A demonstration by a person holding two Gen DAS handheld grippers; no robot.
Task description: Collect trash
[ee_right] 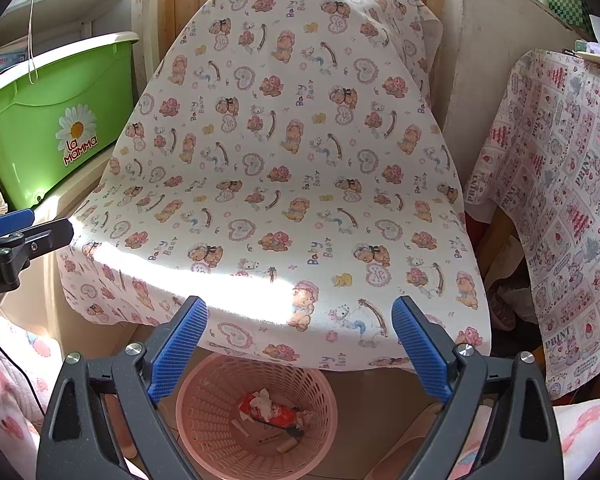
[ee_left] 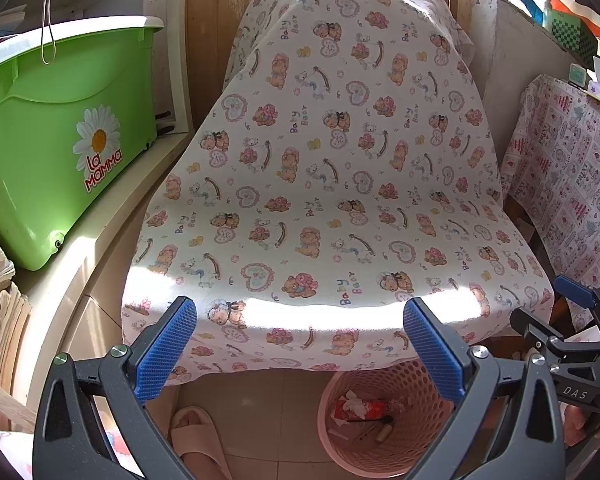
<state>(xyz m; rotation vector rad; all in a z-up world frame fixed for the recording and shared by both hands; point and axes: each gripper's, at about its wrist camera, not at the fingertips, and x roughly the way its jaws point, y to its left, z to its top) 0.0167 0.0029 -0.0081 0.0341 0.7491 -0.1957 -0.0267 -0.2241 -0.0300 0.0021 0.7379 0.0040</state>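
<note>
1. Two grippers, our left gripper (ee_left: 300,344) and right gripper (ee_right: 300,340), hang with jaws spread wide, gripping nothing.
2. We see the red wrapper (ee_right: 274,410) lying crumpled in the pink perforated basket (ee_right: 204,392), lower centre, long axis slanting toward lower right.
3. Above, a bear-print cloth (ee_right: 284,168) drapes a flat surface; a glossy green tub (ee_left: 52,136) stands upper left.

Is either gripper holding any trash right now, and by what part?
No. The left gripper and right gripper are both open with nothing between the pads. The trash lies in the pink basket.
</note>
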